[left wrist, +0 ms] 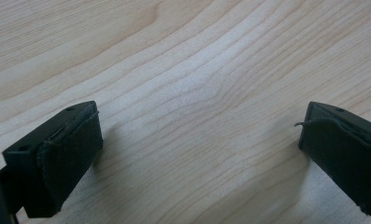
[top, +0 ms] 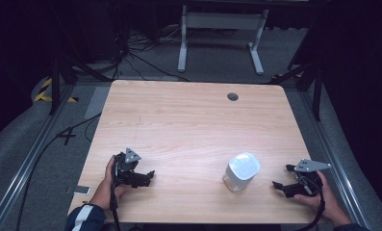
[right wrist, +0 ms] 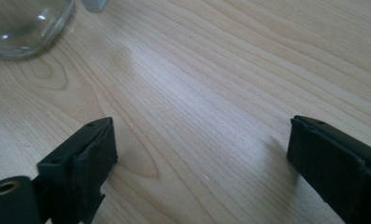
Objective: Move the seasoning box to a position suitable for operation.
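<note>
Gripper by gripper: from the high view, you are resting your left gripper (top: pixel 139 177) low on the near-left part of the counter (top: pixel 188 125), and your right gripper (top: pixel 288 185) near its right edge. Between them, nearer the right one, a clear jar with a white lid (top: pixel 240 171) is standing upright, apart from both.

Along the left gripper view, your left gripper (left wrist: pixel 199 149) is holding its jaws spread wide over bare wood, pinching nothing.

Along the right gripper view, your right gripper (right wrist: pixel 199 154) is likewise gaping with nothing between the jaws, and the jar's glassy base (right wrist: pixel 26 23) is sitting at the upper left.

That jar is probably glass: stiff, slick and breakable. You are best placed taking it around the body below the lid, squarely across flat sides.
</note>
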Available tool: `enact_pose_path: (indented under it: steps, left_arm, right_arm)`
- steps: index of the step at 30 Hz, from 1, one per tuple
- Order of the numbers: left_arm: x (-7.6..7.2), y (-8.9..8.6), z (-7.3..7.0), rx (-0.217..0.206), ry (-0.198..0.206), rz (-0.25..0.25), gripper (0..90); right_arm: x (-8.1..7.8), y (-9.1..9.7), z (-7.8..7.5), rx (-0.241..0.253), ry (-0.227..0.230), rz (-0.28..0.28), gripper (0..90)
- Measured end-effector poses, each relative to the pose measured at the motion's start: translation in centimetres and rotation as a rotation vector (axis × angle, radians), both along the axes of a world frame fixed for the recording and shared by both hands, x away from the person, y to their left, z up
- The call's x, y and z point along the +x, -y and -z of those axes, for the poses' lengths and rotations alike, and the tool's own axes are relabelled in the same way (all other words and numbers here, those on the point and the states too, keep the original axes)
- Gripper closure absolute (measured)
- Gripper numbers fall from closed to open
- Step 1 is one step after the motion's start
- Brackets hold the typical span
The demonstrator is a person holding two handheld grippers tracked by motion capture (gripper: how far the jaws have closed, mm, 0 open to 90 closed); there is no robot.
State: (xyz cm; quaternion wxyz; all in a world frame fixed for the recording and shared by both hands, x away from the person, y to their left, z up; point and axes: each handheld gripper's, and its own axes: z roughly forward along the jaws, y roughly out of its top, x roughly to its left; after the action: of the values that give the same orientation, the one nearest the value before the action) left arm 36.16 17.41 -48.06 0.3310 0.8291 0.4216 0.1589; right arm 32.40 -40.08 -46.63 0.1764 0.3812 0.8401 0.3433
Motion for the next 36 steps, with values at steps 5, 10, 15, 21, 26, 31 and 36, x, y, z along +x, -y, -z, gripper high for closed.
enact_pose_path:
  steps: [5,10,15,21,26,31,36]
  left_arm:
    - [0.1,0.4,0.0,-0.006,-0.001,0.055,0.2]
    - [0.5,0.9,0.0,-0.012,0.002,0.107,0.2]
    - [1.0,2.1,0.0,-0.009,0.003,0.142,0.3]
    - [1.2,2.2,0.0,-0.004,0.008,0.151,0.4]
    - [1.2,2.2,0.0,-0.006,0.006,0.151,0.4]
    - [1.2,2.2,0.0,-0.006,0.008,0.152,0.4]
    - [1.2,2.2,0.0,-0.006,0.006,0.151,0.4]
  right_arm:
    - [0.0,0.0,-0.1,0.000,-0.001,-0.006,12.5]
    - [0.2,0.0,-0.2,-0.001,0.001,-0.007,18.6]
    - [0.3,0.3,-0.4,0.015,0.018,0.007,36.2]
    - [0.1,0.5,-0.9,-0.003,0.052,0.015,50.7]
    - [0.2,0.7,-2.4,0.050,0.049,0.037,78.8]
    - [0.2,0.8,-3.6,0.086,0.069,0.029,89.3]
    - [0.1,0.1,-6.5,0.132,0.134,0.005,89.8]
